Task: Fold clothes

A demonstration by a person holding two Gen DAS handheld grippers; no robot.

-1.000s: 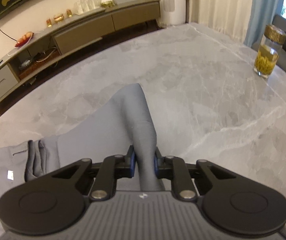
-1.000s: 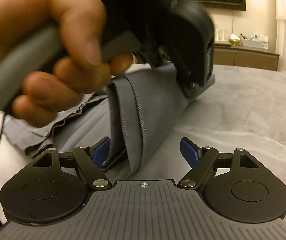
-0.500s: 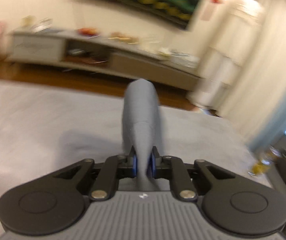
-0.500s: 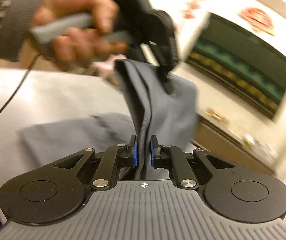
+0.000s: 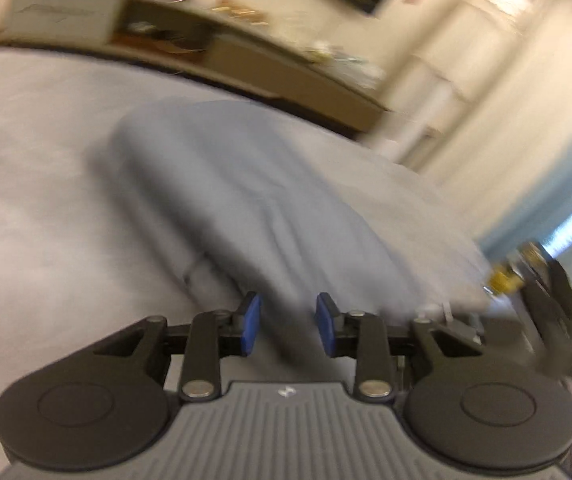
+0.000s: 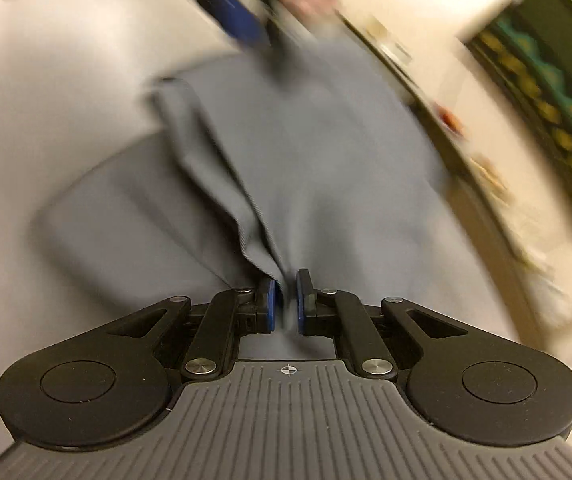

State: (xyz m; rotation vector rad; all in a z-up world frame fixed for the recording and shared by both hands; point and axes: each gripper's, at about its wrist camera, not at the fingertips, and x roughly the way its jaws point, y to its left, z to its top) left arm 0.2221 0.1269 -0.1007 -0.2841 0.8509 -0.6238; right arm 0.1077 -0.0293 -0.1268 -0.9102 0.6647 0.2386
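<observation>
Grey trousers lie doubled over on the grey marble table; both views are blurred by motion. My left gripper hovers low over the near end of the cloth. Its jaws are opening: the blue pads stand apart and do not press on the fabric that runs between them. My right gripper is shut on a bunched fold of the trousers, which fan out ahead of it. The left gripper's blurred blue pad shows at the cloth's far end. The right gripper's black body sits close on the right.
A long low sideboard with small items runs along the far wall beyond the table edge. A glass jar with yellow contents stands on the table at the right. Pale curtains hang behind. A dark wall hanging is at right.
The right gripper closed on the cloth. Both grippers carried the fold across and lowered it onto the rest of the trousers. The left gripper's jaws, shut on the cloth before, have now parted.
</observation>
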